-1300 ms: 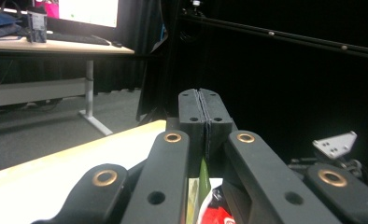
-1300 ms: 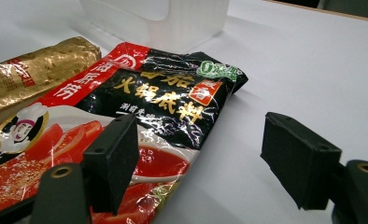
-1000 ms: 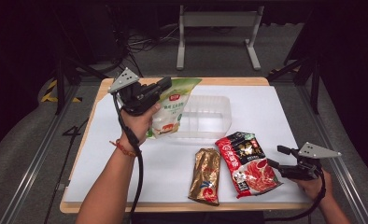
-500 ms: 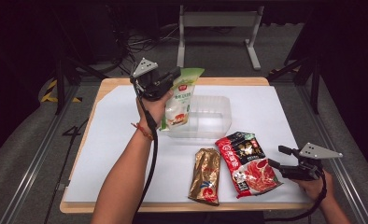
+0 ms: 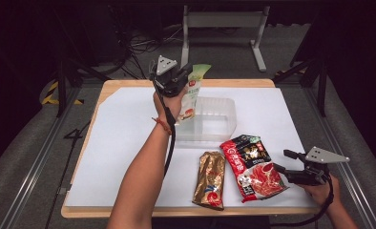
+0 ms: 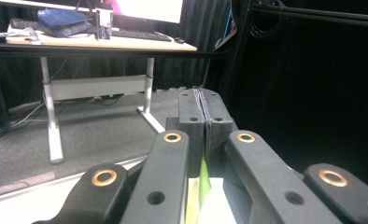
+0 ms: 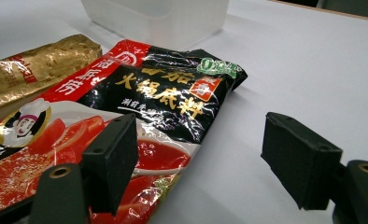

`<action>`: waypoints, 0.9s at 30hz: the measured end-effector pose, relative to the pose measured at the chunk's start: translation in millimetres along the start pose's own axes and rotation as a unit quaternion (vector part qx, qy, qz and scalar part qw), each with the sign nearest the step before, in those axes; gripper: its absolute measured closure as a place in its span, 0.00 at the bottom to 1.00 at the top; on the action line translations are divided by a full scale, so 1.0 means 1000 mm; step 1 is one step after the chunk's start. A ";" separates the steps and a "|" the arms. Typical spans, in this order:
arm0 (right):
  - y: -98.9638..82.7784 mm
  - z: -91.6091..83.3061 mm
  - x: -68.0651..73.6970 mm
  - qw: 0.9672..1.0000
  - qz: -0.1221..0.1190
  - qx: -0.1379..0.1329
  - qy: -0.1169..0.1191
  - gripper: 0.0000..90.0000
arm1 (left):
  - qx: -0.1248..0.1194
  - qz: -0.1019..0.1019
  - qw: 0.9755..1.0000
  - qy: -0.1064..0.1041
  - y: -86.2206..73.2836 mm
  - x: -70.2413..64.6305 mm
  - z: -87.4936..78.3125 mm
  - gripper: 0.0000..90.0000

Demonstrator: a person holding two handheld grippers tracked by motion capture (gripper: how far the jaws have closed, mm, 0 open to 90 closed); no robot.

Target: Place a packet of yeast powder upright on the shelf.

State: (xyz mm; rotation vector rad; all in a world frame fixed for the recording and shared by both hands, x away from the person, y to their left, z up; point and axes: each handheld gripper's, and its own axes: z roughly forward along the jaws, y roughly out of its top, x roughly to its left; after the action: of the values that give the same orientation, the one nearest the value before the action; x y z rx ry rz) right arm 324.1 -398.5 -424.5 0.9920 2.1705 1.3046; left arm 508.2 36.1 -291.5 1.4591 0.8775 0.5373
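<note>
Left gripper (image 5: 183, 76) clamped on green-and-white snack pouch (image 5: 192, 93), hung over clear plastic tub (image 5: 214, 121) near table's far edge; right gripper (image 5: 291, 162) gaped beside red sauce packet (image 5: 250, 164).

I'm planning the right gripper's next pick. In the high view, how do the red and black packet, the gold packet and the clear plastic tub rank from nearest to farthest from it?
From the right gripper:
1. Red and black packet, just to its left, beside the open jaws.
2. Gold packet, farther left, beyond the red one.
3. Clear plastic tub, up the table, toward its far side.
</note>
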 end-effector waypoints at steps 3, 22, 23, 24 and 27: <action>0.000 0.000 0.001 1.000 -0.003 0.001 0.000 0.31 | -0.003 -0.008 1.000 -0.006 -0.009 0.002 0.001 0.99; 0.000 -0.001 0.003 1.000 -0.006 0.003 -0.001 0.31 | 0.034 0.051 0.995 -0.076 -0.039 0.012 -0.036 0.95; 0.000 0.000 0.002 1.000 -0.007 0.003 -0.002 0.31 | 0.036 0.052 0.995 -0.075 -0.041 0.014 -0.039 0.95; 0.000 0.000 0.002 1.000 -0.006 0.004 -0.003 0.31 | 0.036 0.052 0.996 -0.070 -0.043 0.016 -0.041 0.94; 0.000 0.001 0.002 1.000 -0.005 0.006 -0.002 0.31 | 0.041 0.055 0.995 -0.070 -0.047 0.021 -0.047 0.93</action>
State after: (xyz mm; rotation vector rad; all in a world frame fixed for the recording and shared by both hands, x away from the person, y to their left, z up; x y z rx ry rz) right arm 323.1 -396.0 -424.8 0.9854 2.1804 1.2865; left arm 475.0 78.5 -336.1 1.6080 0.7179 0.4780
